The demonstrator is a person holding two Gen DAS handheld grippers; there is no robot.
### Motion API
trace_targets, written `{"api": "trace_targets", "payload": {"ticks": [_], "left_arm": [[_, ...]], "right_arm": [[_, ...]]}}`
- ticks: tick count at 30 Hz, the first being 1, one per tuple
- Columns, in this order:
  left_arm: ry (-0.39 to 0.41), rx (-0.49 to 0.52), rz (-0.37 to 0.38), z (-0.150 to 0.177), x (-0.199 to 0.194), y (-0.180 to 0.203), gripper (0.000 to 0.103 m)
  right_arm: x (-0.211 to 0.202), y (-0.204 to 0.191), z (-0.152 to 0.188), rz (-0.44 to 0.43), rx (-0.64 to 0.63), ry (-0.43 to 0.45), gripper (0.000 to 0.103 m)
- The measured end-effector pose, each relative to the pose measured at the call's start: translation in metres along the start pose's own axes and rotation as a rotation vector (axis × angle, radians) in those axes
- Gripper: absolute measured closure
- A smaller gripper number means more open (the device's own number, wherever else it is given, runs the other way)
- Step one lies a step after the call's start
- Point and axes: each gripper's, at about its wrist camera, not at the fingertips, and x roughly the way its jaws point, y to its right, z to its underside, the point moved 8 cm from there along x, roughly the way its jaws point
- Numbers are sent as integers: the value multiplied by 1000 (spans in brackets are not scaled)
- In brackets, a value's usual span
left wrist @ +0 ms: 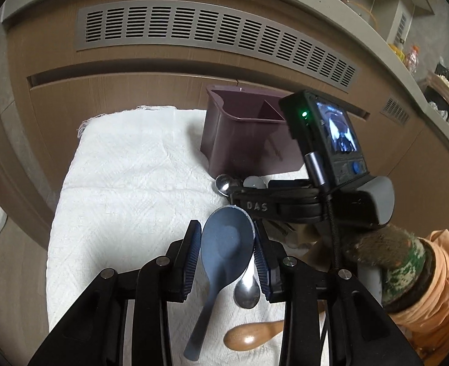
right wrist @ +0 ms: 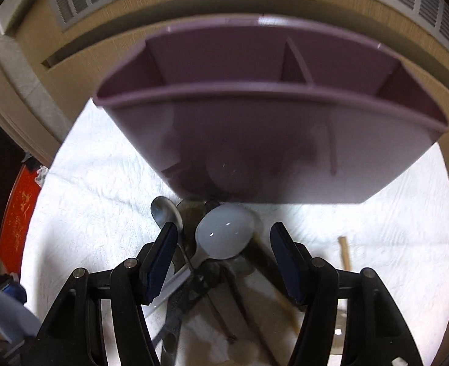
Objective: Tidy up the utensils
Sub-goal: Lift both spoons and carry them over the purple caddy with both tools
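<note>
My left tongs point(left wrist: 227, 254) are clamped on the bowl of a blue spoon point(left wrist: 226, 245), one ribbed pad against each side of it, and its handle hangs down toward me over a white cloth point(left wrist: 127, 183) that covers the table. Under the blue spoon, on the cloth near its front edge, lie a steel spoon point(left wrist: 247, 292) and the bowl of a wooden spoon point(left wrist: 249, 337). A purple caddy point(left wrist: 242, 140) stands upright at the cloth's far edge, close to a brown cabinet with a long grey vent point(left wrist: 215, 35). My right tongs point(right wrist: 224, 259) stand apart with nothing pressed between the pads; in the left view they reach in from the right, held by a gloved hand point(left wrist: 389, 253) with an orange sleeve. In the right view they hover over a heap of utensils lying just in front of the caddy point(right wrist: 270, 140). A white spoon point(right wrist: 224, 231) sits on top of that heap, its bowl between the pads but touching neither. A second steel spoon point(right wrist: 165, 212) lies just left of it, and darker handles cross underneath, too blurred to tell apart. The caddy shows a long front compartment and two rear ones split by a divider; I cannot see whether anything is inside. A small wooden stick point(right wrist: 345, 251) lies apart on the cloth to the right.
</note>
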Motion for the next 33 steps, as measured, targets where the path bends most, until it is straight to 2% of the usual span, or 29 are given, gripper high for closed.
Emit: {"api": "trace_targets", "payload": {"ticks": [2,3,4,6,11,12,17,22,33], "left_arm": [[5,-6,8,0,1,-1,68],[7,-8,10,0,0,0,68],[8,-10,10,0,1,-1,68],[10,-13,7,2,-1,-1,68],[8,-23,-9,3,-5,2,68],[5,-26,-13,4,-5,3,68],[4,-33,-30,6,-12,11,68],[10,-10,-37,5,-21,30,68],[42,73,-12,-7,-46,100,68]], "right_arm": [[2,-3,0,15,-5,0,42],[3,-5,0,30,-18,-2,47],[4,-7,1,42,-35,-5,58],[4,-7,1,47,-59,-3,68],[-10,-6,4,20,-98,17,77],[-16,-3,6,19,-113,28,93],[-49,8,22,8,-152,73,96],[-82,22,38,-53,-167,121,96],[-167,47,50,-105,-172,264,97]]}}
